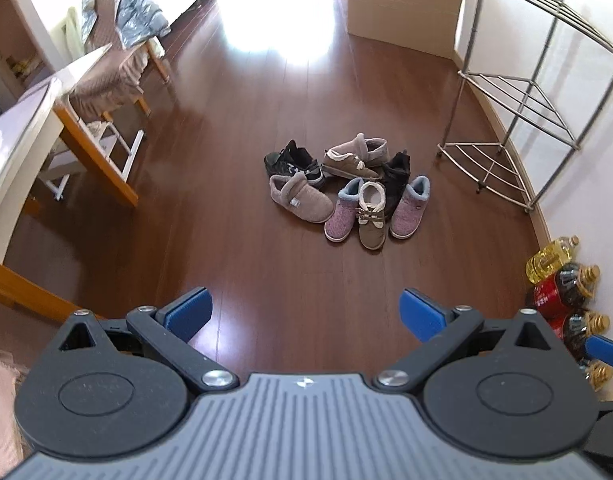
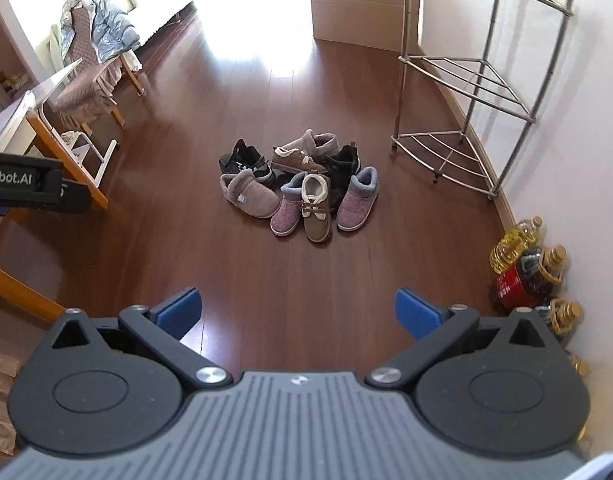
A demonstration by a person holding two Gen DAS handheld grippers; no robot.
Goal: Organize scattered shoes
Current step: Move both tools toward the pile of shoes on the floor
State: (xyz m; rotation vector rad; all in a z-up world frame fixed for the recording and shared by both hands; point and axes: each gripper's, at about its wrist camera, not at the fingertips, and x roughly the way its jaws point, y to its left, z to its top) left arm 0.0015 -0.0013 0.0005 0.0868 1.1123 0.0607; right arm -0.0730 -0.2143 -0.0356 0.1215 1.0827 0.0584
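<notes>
Dark reddish wood flooring (image 1: 234,240) is filling the left wrist view, and the pile of shoes (image 1: 346,188) is sitting on it near the middle, well apart from the left gripper (image 1: 304,312), whose blue pads are standing wide apart with nothing between them. In the heap, a grey slipper (image 1: 300,199) is lying at nine o'clock, a black sneaker (image 1: 294,160) at eleven, a tan fleece-lined shoe (image 1: 354,156) at twelve, and a tan strap shoe (image 1: 371,216) is resting between two pink knit boots (image 1: 408,210) at six. The metal corner rack (image 1: 518,120) is standing at two o'clock against the wall, its shelves bare. Cooking oil bottles (image 1: 562,280) are crowding the wall at four o'clock.

From the right wrist view, the right gripper (image 2: 298,312) is likewise gaping wide and holding nothing, with the same heap (image 2: 302,188) ahead at twelve o'clock and the rack (image 2: 466,120) at one o'clock.

The shoes are overlapping and leaning on one another, so pulling one out is likely to drag or tip its neighbours. The soft slipper walls may be collapsing under a pinch and slipping free. The rack shelves are made of spaced bars, so a small shoe set carelessly could tilt through. A low swing on the right could be toppling the bottles.
</notes>
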